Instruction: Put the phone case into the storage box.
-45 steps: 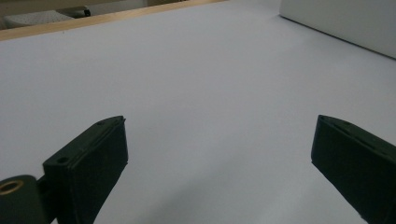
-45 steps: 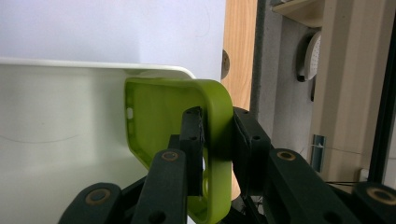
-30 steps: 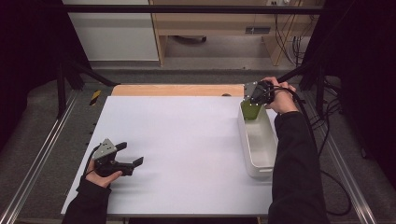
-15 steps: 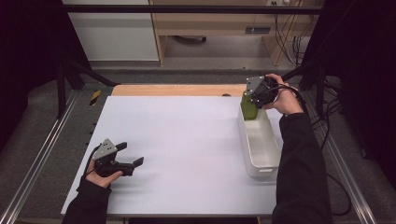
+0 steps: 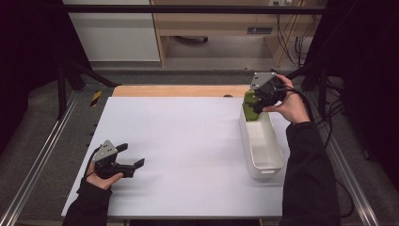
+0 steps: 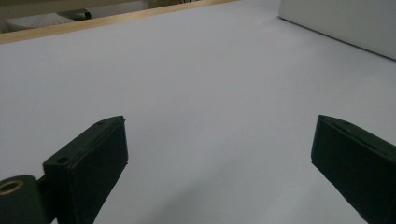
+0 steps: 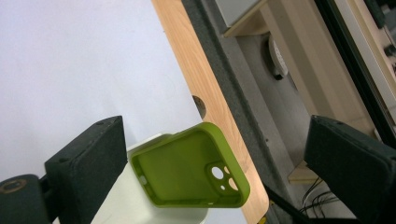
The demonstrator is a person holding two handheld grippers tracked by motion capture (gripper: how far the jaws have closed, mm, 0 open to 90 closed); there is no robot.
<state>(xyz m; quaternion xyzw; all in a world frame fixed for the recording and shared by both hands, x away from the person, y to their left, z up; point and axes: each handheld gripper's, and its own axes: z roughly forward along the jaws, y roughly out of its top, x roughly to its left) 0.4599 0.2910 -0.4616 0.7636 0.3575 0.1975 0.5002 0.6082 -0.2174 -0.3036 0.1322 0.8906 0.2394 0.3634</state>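
The right tool (image 5: 256, 104) has just been opening; its jaws stand wide, clear of the green phone case (image 7: 189, 167), which leans inside the far end of the white bin (image 5: 261, 155). The left tool (image 5: 129, 160) rests wide open on the tabletop (image 5: 188, 141).

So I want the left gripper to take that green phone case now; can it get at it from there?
Probably not: the left gripper rests across the table from the green phone case.

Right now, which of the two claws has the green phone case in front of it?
The right claw, raised over the far end of the white bin, jaws open around the phone case. The left claw rests on the table.
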